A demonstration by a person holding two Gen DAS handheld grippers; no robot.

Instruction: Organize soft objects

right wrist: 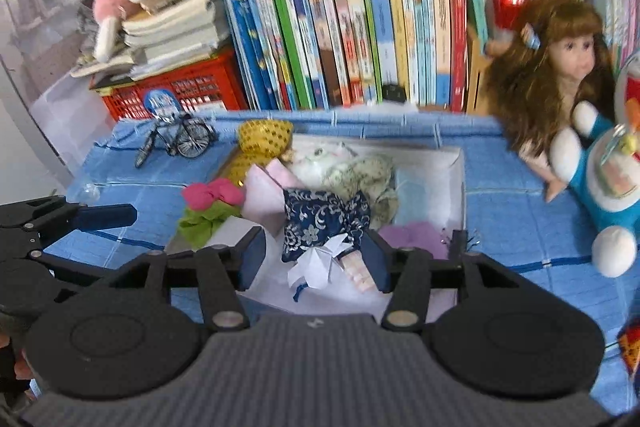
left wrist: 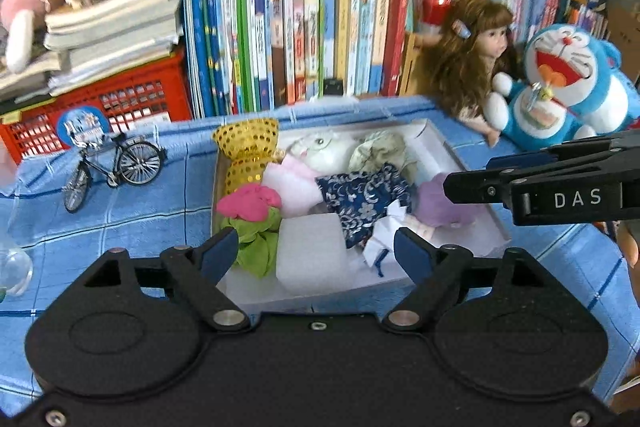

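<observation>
A white shallow box (left wrist: pixel 472 167) (right wrist: pixel 456 163) on the blue checked cloth holds several soft items: a gold sequin pouch (left wrist: pixel 246 151) (right wrist: pixel 264 137), a pink and green cloth bundle (left wrist: pixel 252 223) (right wrist: pixel 210 207), a navy floral pouch (left wrist: pixel 364 199) (right wrist: pixel 320 219), a pale green pouch (left wrist: pixel 380 151) (right wrist: pixel 360 175), a purple pouch (left wrist: pixel 434 205) (right wrist: pixel 412 237), a white foam block (left wrist: pixel 312 251) and folded white paper (right wrist: pixel 316 269). My left gripper (left wrist: pixel 316 255) is open and empty above the box's near edge. My right gripper (right wrist: pixel 314 263) is open and empty above the folded paper and navy pouch.
A toy bicycle (left wrist: pixel 112 167) (right wrist: pixel 176 139) stands left of the box. A long-haired doll (left wrist: pixel 476 63) (right wrist: pixel 552 75) and a blue plush cat (left wrist: pixel 568 91) (right wrist: pixel 612 179) sit at the right. Books and a red crate (left wrist: pixel 104 107) line the back. A glass item (left wrist: pixel 14 267) lies at the left edge.
</observation>
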